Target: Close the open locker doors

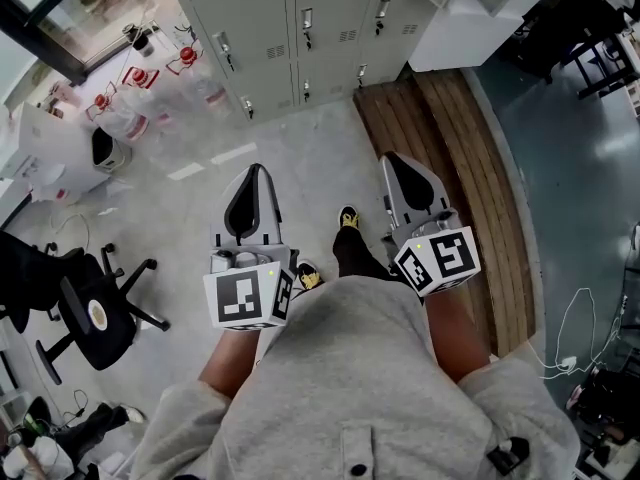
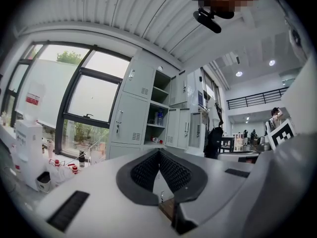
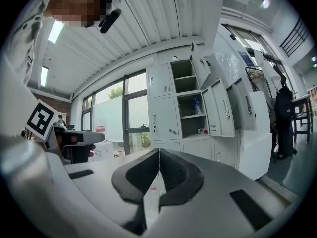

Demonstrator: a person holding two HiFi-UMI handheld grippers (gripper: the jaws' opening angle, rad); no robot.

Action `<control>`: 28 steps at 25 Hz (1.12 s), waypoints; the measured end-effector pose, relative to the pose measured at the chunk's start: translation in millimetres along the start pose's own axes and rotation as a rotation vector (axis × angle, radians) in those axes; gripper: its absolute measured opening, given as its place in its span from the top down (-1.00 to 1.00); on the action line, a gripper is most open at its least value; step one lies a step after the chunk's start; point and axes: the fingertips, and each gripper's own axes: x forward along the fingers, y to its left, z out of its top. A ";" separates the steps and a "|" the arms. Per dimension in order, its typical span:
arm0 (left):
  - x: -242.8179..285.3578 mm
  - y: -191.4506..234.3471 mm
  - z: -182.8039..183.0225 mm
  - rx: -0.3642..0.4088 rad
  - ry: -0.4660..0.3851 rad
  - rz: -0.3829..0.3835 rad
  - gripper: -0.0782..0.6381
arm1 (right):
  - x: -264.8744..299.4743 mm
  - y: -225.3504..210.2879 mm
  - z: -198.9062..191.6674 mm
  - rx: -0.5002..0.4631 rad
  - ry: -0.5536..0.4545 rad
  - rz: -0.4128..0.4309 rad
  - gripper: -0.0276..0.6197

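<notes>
- Two grippers show in the head view, the left gripper (image 1: pixel 256 171) and the right gripper (image 1: pixel 391 158); both are held out side by side over the grey floor (image 1: pixel 300 148), well apart from the lockers (image 1: pixel 290 28).
- One black office chair (image 1: pixel 95 313) stands at the left; at least three red-capped clear containers (image 1: pixel 140 78) are clustered near the window; one wooden platform (image 1: pixel 450 168) runs along the right.
- The right gripper view shows two open compartments stacked one above the other, the upper compartment (image 3: pixel 184 76) and the lower compartment (image 3: pixel 190 114); two open locker doors hang swung to the right, the upper door (image 3: pixel 200 67) and the lower door (image 3: pixel 221 110); one clear bottle (image 3: pixel 196 104) stands on a shelf in the lower compartment.
- The head view cuts the lockers off at its top edge, so the open doors cannot be made out there; the grey sweatshirt (image 1: pixel 350 388) hides the person's legs, apart from two shoes (image 1: pixel 347 218).
- The left gripper's jaws are pressed together with nothing between them; the right gripper's jaws are likewise closed and empty; neither touches a locker.
</notes>
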 end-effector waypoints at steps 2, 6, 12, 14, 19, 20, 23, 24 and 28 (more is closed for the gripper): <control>13.6 -4.0 -1.2 0.001 0.005 -0.002 0.76 | 6.5 -9.3 -2.0 0.000 0.009 0.006 0.83; 45.9 -11.5 -1.9 0.008 0.010 -0.009 0.76 | 23.4 -34.8 -0.1 0.015 0.005 -0.001 0.83; 93.0 -18.8 -1.2 0.014 0.010 0.002 0.76 | 46.0 -78.7 0.5 0.032 0.003 0.001 0.83; 109.9 -22.6 -1.6 0.018 0.013 0.005 0.76 | 53.6 -93.5 1.5 0.034 0.002 0.005 0.83; 145.3 -36.4 -2.4 0.033 0.032 0.006 0.76 | 71.5 -124.1 9.1 0.041 -0.004 0.019 0.83; 150.9 -39.2 -1.7 0.035 0.035 0.007 0.76 | 75.1 -128.9 10.9 0.034 -0.005 0.022 0.83; 165.4 -47.3 0.4 0.044 0.043 0.011 0.76 | 84.2 -141.5 15.7 0.037 -0.013 0.043 0.83; 170.0 -49.2 1.3 0.049 0.044 0.014 0.76 | 87.2 -146.1 16.9 0.044 -0.017 0.050 0.83; 188.6 -55.1 6.8 0.063 0.051 0.036 0.76 | 99.2 -170.8 18.1 0.078 -0.014 0.044 0.83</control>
